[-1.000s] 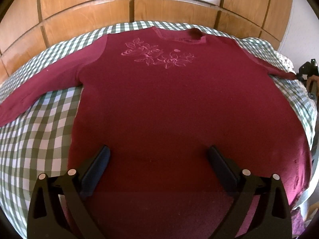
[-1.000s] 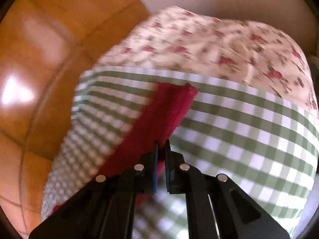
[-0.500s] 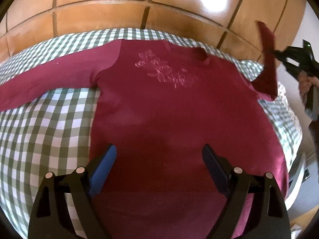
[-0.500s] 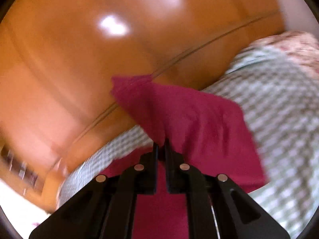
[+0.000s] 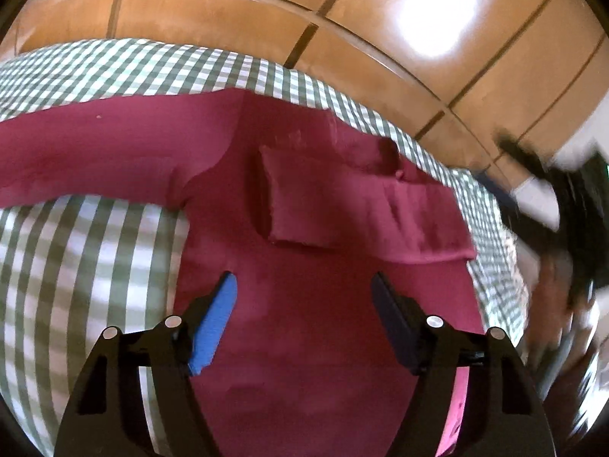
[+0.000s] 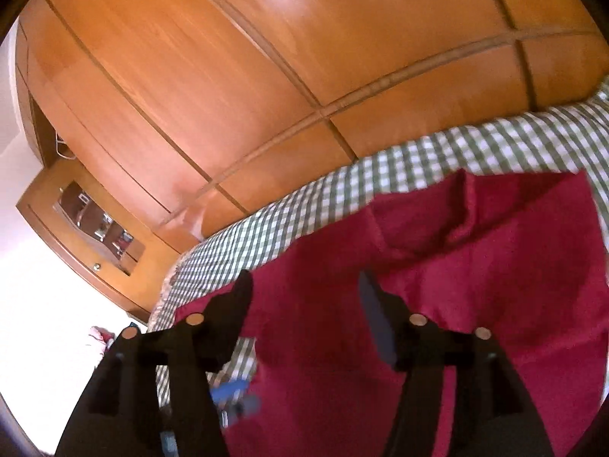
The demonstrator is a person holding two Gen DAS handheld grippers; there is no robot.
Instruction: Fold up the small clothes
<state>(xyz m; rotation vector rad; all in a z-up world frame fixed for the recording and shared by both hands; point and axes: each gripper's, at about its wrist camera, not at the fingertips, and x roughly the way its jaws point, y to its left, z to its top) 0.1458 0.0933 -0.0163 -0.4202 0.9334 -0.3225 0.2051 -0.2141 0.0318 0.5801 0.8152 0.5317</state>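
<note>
A dark red long-sleeved top (image 5: 304, 304) lies flat on the green checked bedspread (image 5: 76, 266). Its right sleeve (image 5: 342, 198) lies folded across the chest. Its left sleeve (image 5: 95, 160) stretches out to the left. My left gripper (image 5: 304, 285) is open and empty just above the lower body of the top. My right gripper (image 6: 304, 285) is open and empty above the top (image 6: 456, 285); it shows blurred at the right edge of the left wrist view (image 5: 552, 209).
A wooden panelled wardrobe (image 6: 266, 76) stands behind the bed. The bed's far edge (image 5: 266, 72) runs along it. A wooden cabinet (image 6: 87, 228) stands at the left in the right wrist view.
My right gripper carried the right sleeve up and over onto the chest, then opened and let it go. My left gripper stayed open and shifted left over the top.
</note>
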